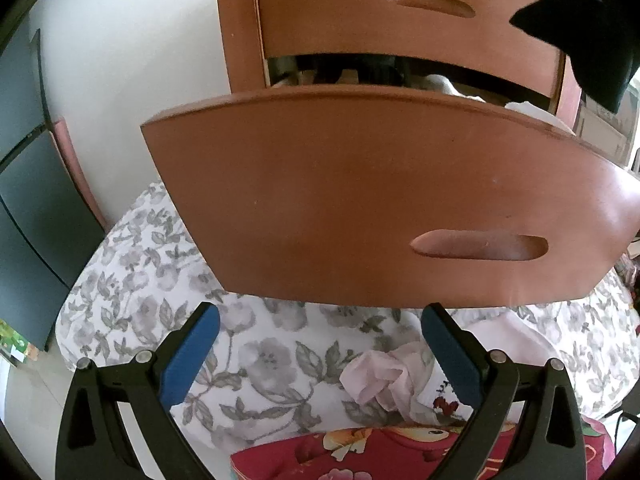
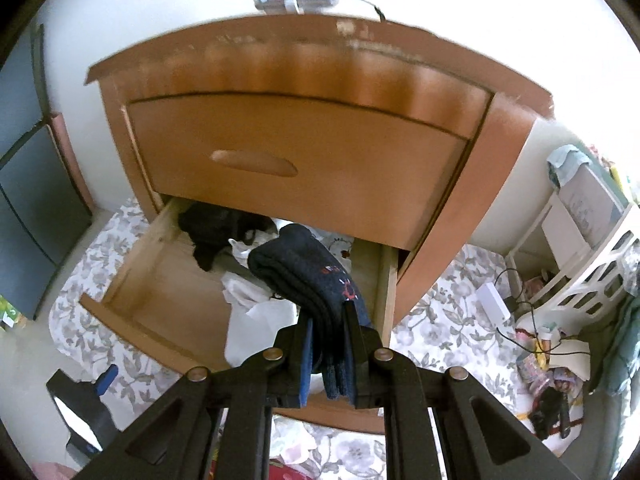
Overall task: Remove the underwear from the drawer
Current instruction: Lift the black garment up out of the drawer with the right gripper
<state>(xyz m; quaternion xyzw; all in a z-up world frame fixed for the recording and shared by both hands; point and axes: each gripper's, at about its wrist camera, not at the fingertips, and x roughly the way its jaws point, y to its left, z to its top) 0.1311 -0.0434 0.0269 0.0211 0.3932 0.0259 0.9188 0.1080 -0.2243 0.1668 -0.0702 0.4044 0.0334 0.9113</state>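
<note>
Underwear (image 2: pixel 320 280), dark navy and folded, hangs pinched in my right fingers (image 2: pixel 328 344) above the open drawer (image 2: pixel 160 276); my left fingers (image 1: pixel 320 344) gape wide, empty, below the drawer front.

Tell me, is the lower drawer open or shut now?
Open. The lower drawer is pulled out from the cabinet, and the clothes inside show; the upper drawer is shut.

open gripper (image 1: pixel 320 354), drawer front (image 1: pixel 360 200) (pulled out), floral bedding (image 1: pixel 160 288)
</note>
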